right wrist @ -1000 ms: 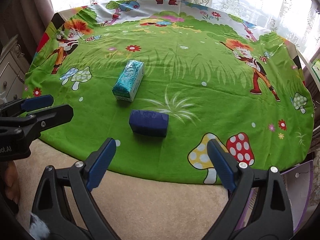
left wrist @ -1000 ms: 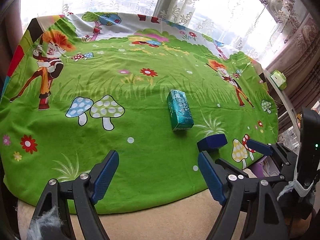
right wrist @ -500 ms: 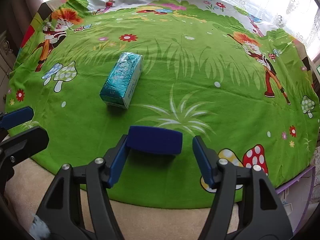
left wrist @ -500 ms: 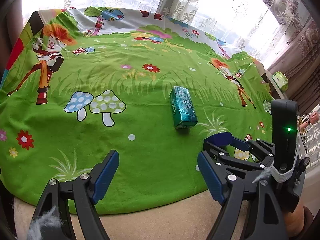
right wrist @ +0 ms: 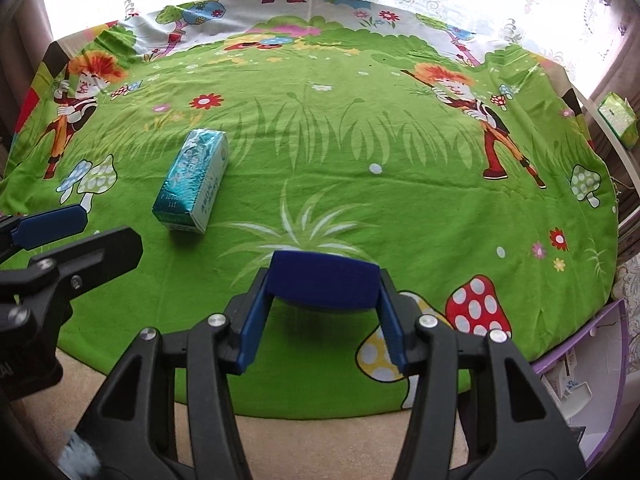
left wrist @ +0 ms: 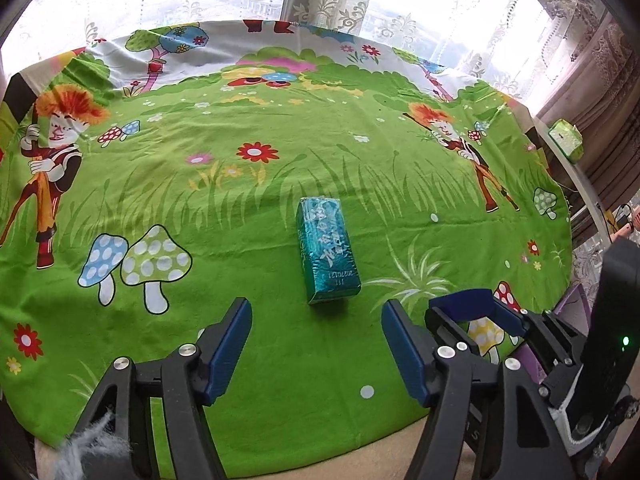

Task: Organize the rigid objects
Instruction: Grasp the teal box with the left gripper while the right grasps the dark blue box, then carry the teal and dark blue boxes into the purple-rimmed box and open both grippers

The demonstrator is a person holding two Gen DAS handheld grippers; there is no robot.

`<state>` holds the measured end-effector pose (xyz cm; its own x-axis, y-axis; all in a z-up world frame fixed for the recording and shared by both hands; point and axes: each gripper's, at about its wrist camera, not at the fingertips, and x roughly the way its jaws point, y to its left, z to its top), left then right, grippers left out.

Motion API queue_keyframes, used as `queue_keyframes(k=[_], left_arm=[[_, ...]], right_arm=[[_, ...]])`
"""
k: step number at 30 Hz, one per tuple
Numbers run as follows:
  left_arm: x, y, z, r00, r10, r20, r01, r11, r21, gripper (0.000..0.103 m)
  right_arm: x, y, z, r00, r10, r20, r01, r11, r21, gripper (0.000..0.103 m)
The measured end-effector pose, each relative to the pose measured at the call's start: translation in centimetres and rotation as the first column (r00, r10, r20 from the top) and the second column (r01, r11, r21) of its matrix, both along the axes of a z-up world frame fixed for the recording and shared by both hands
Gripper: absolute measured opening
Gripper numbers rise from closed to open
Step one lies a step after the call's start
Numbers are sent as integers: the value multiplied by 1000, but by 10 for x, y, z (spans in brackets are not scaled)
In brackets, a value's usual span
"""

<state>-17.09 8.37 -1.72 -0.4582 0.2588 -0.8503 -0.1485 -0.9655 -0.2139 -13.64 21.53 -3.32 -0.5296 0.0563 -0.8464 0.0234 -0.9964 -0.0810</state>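
Observation:
A teal foil-wrapped pack [left wrist: 327, 254] lies on the round table's green cartoon cloth [left wrist: 240, 240]. My left gripper [left wrist: 316, 318] hovers at the pack's near end. Its jaws are closing, with nothing between them and the pack just beyond the fingertips. To its right, my right gripper [left wrist: 474, 306] is shut on a dark blue block [left wrist: 464, 299]. In the right wrist view the blue block [right wrist: 324, 276] spans the gap of the right gripper [right wrist: 324, 286], both pads pressing its ends. There the teal pack [right wrist: 192, 186] lies at the left, near the left gripper [right wrist: 112, 228].
The cloth's near edge [right wrist: 320, 410] hangs over beige floor. A green box [left wrist: 566, 140] sits on a ledge at the far right by the curtains. A purple-edged container [right wrist: 580, 364] stands below the table at the right.
The right gripper moved onto the blue block and closed on it. The left gripper moved toward the teal pack and its jaws narrowed.

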Motion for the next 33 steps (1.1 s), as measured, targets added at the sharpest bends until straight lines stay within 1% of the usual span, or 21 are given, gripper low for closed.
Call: queue_keyframes(k=[1,4,6,7,8,10,13,17,26,31,33], left_arm=[[-5,5,-1,1000,0,2,1,1000,-3,67],[-18,21,-9,1000,6,6,-6,999,-51,63],[-25,26,-15,1000,12,18,-11,998,-64,61],[-28,28,-18,1000,12,25,-10,997,-73,57],[-30,30,-22,999,11,34,-8,997,-82,47],[-33,32,-29,998,1,58,4,996,-85,34],[-29,34,-28,999,-7,45,11,995,-95,34],[-16,34,-20,1000,-9,9,10,994,-104,34],[30,24,9,998,7,-64,-11,998,-58,34],[58,24,17,997,5,-80,-7,1000,-27,34],[67,28,21,996,-5,-92,2,999,-35,34]], right_arm=[[1,3,0,1000,-14,-5,14,1000,-3,55],[3,11,3,999,-44,-17,44,999,-15,55],[3,15,3,998,-58,-20,57,998,-26,55],[4,17,3,998,-62,-20,62,998,-31,55],[4,18,3,998,-66,-19,65,997,-36,55],[4,19,3,998,-68,-17,67,997,-41,55],[4,19,3,998,-65,-20,64,997,-42,55],[6,19,4,998,-64,-24,62,997,-45,55],[20,27,11,997,-71,-38,70,997,-24,55],[41,32,19,996,-68,-55,68,998,-1,55],[48,37,20,995,-78,-55,78,997,-2,55]])
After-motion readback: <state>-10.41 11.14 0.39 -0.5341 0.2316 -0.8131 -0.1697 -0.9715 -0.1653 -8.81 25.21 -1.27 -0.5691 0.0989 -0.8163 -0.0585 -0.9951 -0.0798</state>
